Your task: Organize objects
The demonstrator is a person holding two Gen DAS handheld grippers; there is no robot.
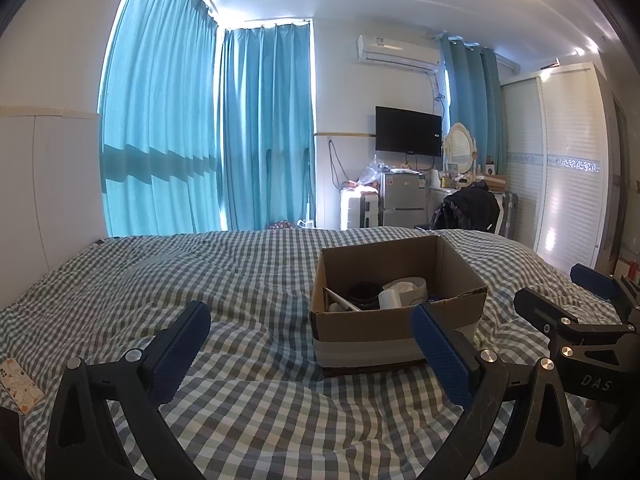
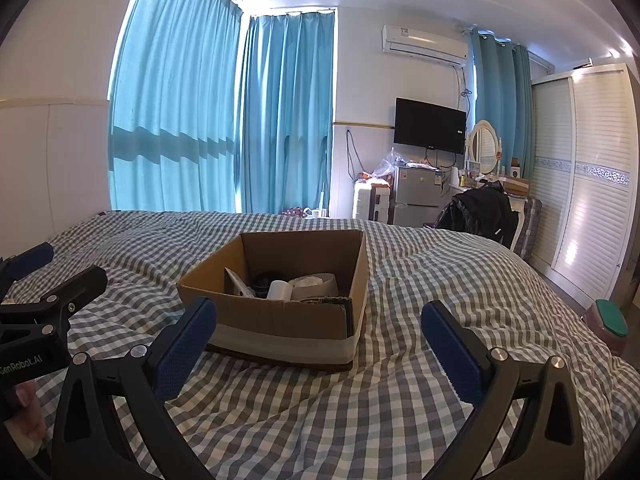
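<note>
I have both tools held low over the checked bedspread (image 1: 248,396), side by side and pointing toward the foot of the bed. My left gripper (image 1: 312,346) has its blue-padded fingers spread wide with nothing between them; the right-hand pad sits in front of the near right corner of the cardboard box (image 1: 384,324) from that camera, though I cannot tell whether it touches. My right gripper (image 2: 320,342) is likewise spread wide and holds nothing, its fingers framing the near wall of the box (image 2: 280,320). The box stands open on the bed, a band of pale tape round its base, just ahead of both tools. Inside I can make out a white roll (image 2: 280,290), a wider roll of tape (image 2: 316,284) beside it, a dark round object (image 2: 264,282) behind, and a cardboard divider (image 1: 340,300). A patterned phone (image 1: 20,386) lies on the bedspread far off to my left, well apart from the box.
</note>
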